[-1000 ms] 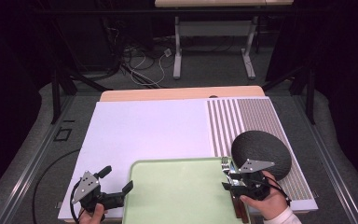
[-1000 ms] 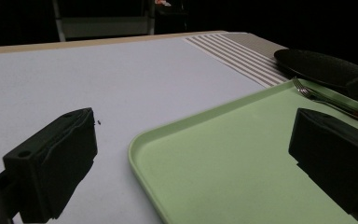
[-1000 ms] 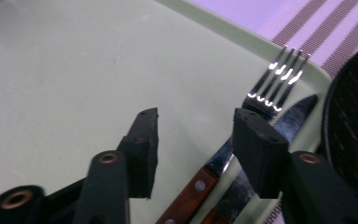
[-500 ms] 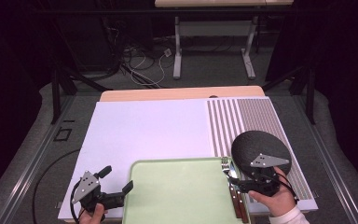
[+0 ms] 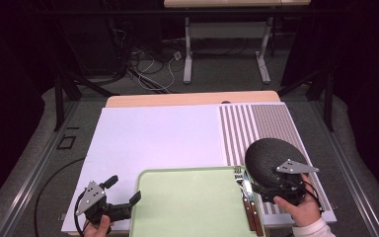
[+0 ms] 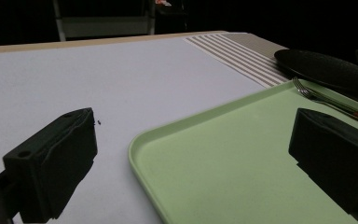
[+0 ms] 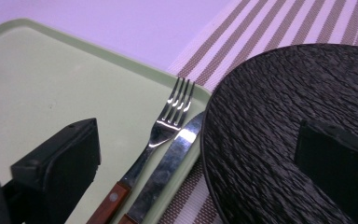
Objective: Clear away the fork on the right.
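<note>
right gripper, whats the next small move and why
Probably shift the right gripper toward the black plate and close on its near rim. Its fingers have just been opening with nothing between them, the fork and knife already lie at the green tray's right edge, and the plate sits outside it.

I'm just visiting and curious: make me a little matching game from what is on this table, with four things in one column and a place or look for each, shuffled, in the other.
Things:
1. pale green plastic tray
2. black textured round plate
3. steel fork with a wooden handle
4. steel table knife with a wooden handle

Descriptions:
A. lies on the tray's right edge, between fork and plate
B. sits on the striped placemat
C. lies on the tray, tines pointing away from the person
D. rests near the table's front edge, its wide middle bare

Pairs: 1-D, 2-B, 3-C, 4-A
</note>
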